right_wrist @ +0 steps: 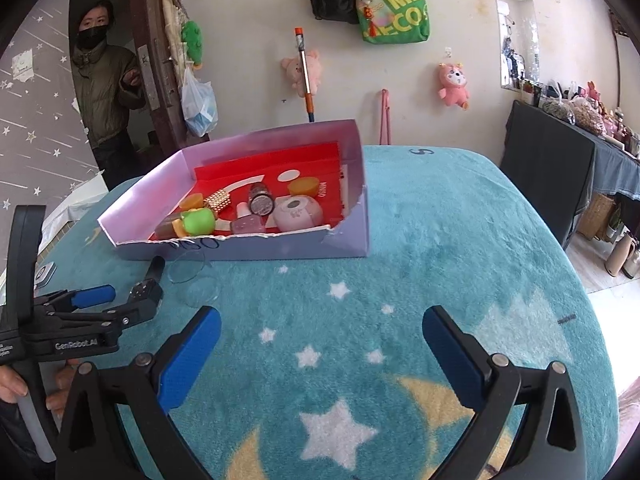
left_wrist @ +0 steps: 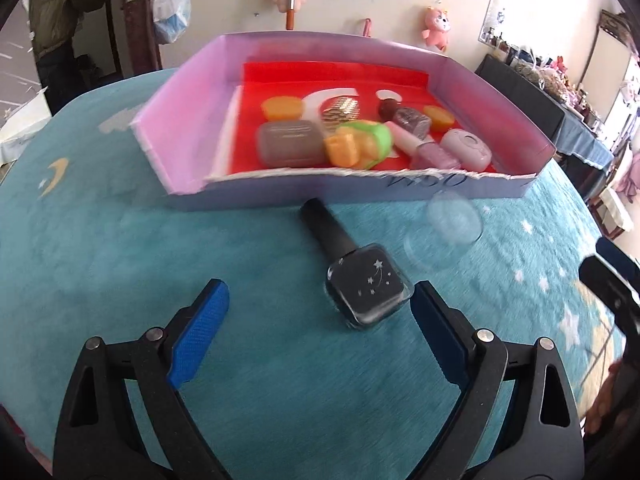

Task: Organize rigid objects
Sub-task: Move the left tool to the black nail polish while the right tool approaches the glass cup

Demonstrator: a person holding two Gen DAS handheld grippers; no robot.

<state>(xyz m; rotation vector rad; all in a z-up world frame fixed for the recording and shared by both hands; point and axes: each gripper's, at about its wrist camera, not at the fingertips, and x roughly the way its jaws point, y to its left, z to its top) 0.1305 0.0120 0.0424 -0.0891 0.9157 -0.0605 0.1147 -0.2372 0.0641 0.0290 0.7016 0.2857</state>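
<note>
A black nail polish bottle (left_wrist: 360, 280) with white stars lies on its side on the teal blanket, cap pointing toward the box. My left gripper (left_wrist: 320, 292) is open just above the blanket; the bottle's glass body rests close to its right finger, untouched. Behind it stands a purple box (left_wrist: 180, 128) with a red floor, holding several small items: pink polish bottles, a green toy, orange lids, a grey case. In the right wrist view my right gripper (right_wrist: 320, 320) hangs open and empty over the blanket, with the box (right_wrist: 352, 232), the left gripper (right_wrist: 120, 298) and the bottle (right_wrist: 154, 270) at far left.
A clear plastic lid (left_wrist: 448, 228) lies on the blanket just right of the bottle, in front of the box. A person (right_wrist: 104, 80) stands in the doorway at the back left. A dark table (right_wrist: 560, 168) crowded with things lines the right wall.
</note>
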